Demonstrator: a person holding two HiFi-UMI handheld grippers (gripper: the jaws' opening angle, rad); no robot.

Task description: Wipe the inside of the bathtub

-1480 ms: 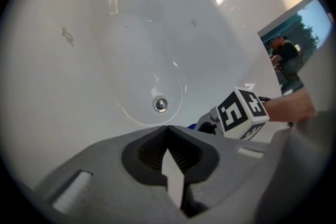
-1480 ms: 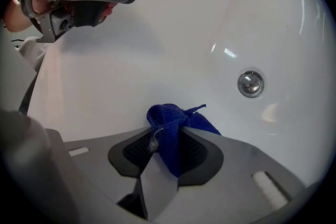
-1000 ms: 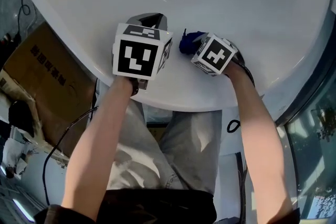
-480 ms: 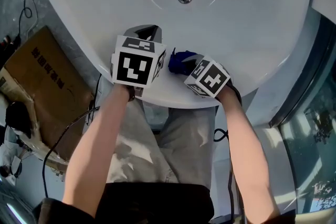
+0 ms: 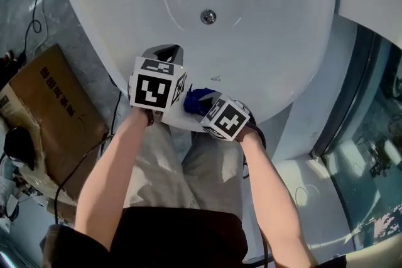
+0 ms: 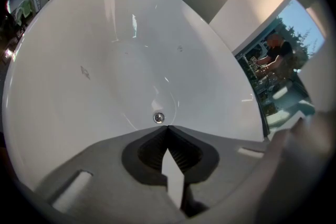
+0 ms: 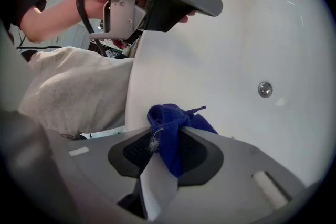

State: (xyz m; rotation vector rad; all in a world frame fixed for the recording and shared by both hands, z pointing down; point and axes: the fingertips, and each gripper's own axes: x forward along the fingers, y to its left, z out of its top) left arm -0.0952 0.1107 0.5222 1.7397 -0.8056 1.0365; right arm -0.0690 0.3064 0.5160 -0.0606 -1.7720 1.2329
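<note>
Right gripper: your right gripper [image 7: 173,132] has its jaws clamped on a bunched blue cloth [image 7: 169,114], most of which sticks out past the tips.
Left gripper: your left gripper [image 6: 167,128] has its jaws pressed together with nothing between them. It points down the basin toward the drain [image 6: 158,118].
Where the cloth is: it sits at the near end of the bathtub [image 5: 270,28], right by the rim closest to your legs and well short of the drain. Whether it is actually pressing on the enamel cannot be told from these views.
Step in hand: most likely you are bringing the cloth onto the inner wall at the near end to begin a wiping pass.
Doing it well: tip the right gripper so the cloth wad, not the hard jaw tips, meets the surface. Press lightly and sweep in long, overlapping strokes from the rim down toward the drain.
Grip: hold the clamp firm, because a loose bunch like this may drag out on a wet, curved wall.
Left side: hold the empty gripper clear of the cloth's path, since the two sit close together.
Watch for: the near wall looks steep, so follow its curve rather than pushing straight in.
</note>
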